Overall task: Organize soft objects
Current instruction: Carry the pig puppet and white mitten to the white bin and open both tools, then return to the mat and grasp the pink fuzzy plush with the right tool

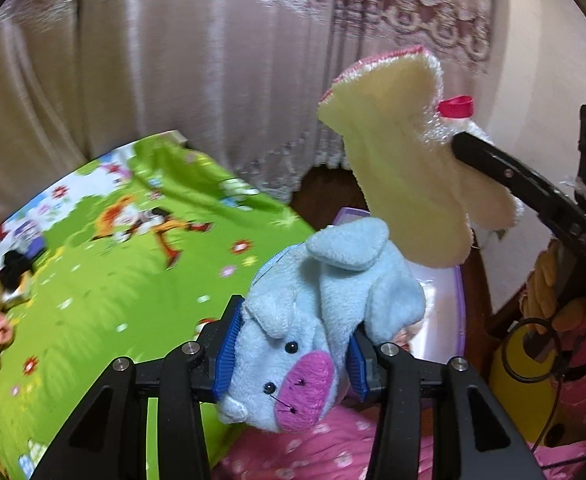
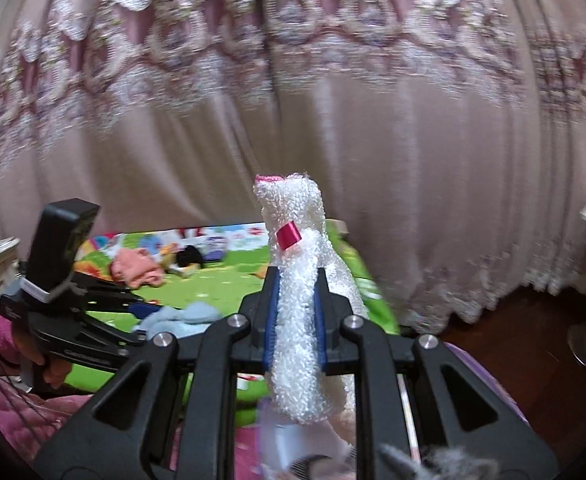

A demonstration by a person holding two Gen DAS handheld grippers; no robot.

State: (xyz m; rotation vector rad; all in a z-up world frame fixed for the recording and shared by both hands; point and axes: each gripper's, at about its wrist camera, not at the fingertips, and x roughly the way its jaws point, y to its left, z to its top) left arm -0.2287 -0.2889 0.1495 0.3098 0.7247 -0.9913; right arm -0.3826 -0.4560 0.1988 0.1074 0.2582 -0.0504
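Observation:
In the left wrist view my left gripper (image 1: 293, 356) is shut on a light blue plush animal (image 1: 325, 300) with a purple snout, its head squeezed between the blue pads. Above it to the right hangs a cream fluffy cloth (image 1: 405, 176) with pink trim and a pink ribbon loop, pinched by my right gripper (image 1: 459, 144). In the right wrist view my right gripper (image 2: 296, 312) is shut on this same white fluffy cloth (image 2: 297, 340), which stands up between the pads. My left gripper (image 2: 141, 308) shows at the left there, with the blue plush (image 2: 181, 316) in it.
A green cartoon play mat (image 1: 113, 280) lies below, with a pink cloth (image 2: 137, 268) and a black item (image 2: 189, 256) on it. A purple-rimmed container (image 2: 481, 368) sits under the grippers. Pink curtains (image 2: 373, 140) hang behind. Dark wooden floor (image 2: 513, 320) shows at the right.

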